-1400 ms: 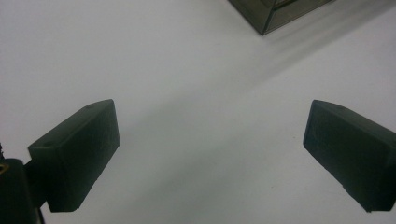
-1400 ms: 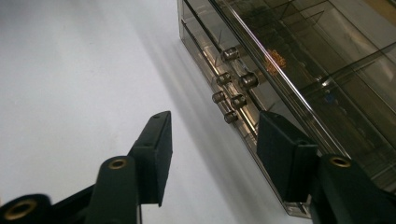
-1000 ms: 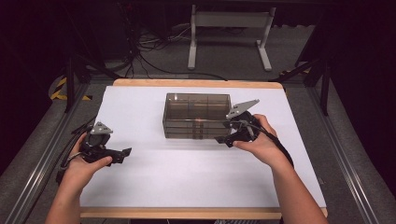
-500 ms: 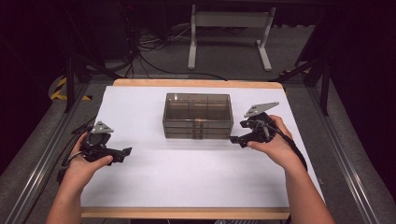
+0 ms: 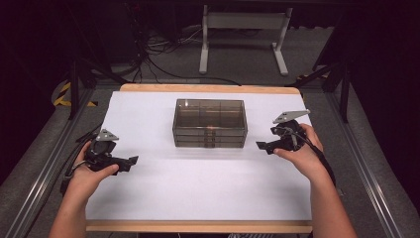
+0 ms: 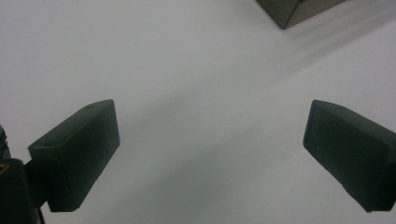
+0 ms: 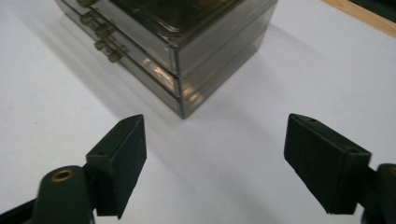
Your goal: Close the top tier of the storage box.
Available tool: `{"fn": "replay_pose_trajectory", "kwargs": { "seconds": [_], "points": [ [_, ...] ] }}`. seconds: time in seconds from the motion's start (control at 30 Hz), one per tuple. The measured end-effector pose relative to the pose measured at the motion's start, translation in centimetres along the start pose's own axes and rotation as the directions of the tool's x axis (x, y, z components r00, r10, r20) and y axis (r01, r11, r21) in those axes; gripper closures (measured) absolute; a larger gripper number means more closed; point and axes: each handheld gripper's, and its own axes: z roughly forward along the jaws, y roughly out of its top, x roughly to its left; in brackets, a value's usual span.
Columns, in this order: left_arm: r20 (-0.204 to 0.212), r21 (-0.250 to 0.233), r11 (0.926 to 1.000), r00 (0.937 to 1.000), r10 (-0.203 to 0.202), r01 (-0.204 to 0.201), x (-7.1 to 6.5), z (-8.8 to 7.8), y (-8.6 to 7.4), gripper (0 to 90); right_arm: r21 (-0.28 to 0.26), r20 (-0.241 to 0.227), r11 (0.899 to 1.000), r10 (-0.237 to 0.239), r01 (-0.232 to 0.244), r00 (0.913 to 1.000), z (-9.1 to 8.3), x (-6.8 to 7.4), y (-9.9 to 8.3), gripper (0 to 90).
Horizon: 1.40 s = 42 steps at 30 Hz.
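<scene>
Drawers on the smoky plastic drawer box (image 5: 209, 124) look shut; your right gripper (image 5: 263, 146), jaws just opened and empty, sits beside it; left gripper (image 5: 130, 161), jaws apart, idle on the tabletop (image 5: 198, 188); next, likely pull out.

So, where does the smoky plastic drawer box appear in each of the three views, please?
High view: the drawer box stands at the middle of the white table, toward the far edge.
Left gripper view: one corner of it enters at the top right edge.
Right gripper view: it fills the upper middle, its near corner pointing between the fingers, handles at upper left.
Shared landmark: the box's bottom corner on the white surface.
</scene>
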Motion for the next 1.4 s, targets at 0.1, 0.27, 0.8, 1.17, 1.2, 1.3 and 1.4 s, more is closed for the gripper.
{"fn": "replay_pose_trajectory", "kwargs": {
  "seconds": [0.1, 0.27, 0.8, 1.17, 1.2, 1.3, 1.4],
  "points": [
    [-0.007, 0.002, 1.0, 1.0, -0.005, 0.005, 0.3, 0.0, -0.1, 4.5, -0.001, 0.012, 0.999, 0.035, -0.035, 0.9993, 0.1, -0.8, -0.5, 19.2],
    [-0.024, 0.013, 0.9997, 0.9995, -0.02, 0.02, 0.8, 0.5, -0.5, 4.4, 0.021, 0.028, 0.996, 0.089, -0.09, 0.9956, 0.9, -2.0, -1.8, 17.7],
    [-0.053, 0.047, 0.9983, 0.9981, -0.033, 0.035, 1.5, 1.5, -1.0, 4.4, 0.058, 0.081, 0.985, 0.155, -0.16, 0.9846, 3.6, -4.3, -4.7, 18.8],
    [-0.057, 0.083, 0.9962, 0.9981, -0.022, 0.027, 1.6, 2.3, -1.2, 4.2, 0.076, 0.097, 0.982, 0.164, -0.172, 0.9816, 4.8, -4.6, -5.5, 17.5],
    [-0.058, 0.086, 0.9959, 0.9981, -0.023, 0.028, 1.5, 2.4, -1.2, 4.2, 0.078, 0.097, 0.982, 0.164, -0.172, 0.9816, 4.9, -4.6, -5.6, 17.0],
    [-0.055, 0.085, 0.996, 0.9983, -0.021, 0.025, 1.6, 2.3, -1.2, 4.2, 0.105, 0.096, 0.98, 0.161, -0.171, 0.9823, 5.3, -4.5, -5.9, 16.2],
    [-0.056, 0.081, 0.9961, 0.998, -0.031, 0.035, 1.6, 2.3, -1.3, 4.1, 0.127, 0.089, 0.98, 0.145, -0.155, 0.9854, 5.7, -4.4, -6.1, 14.8]
  ]
}}
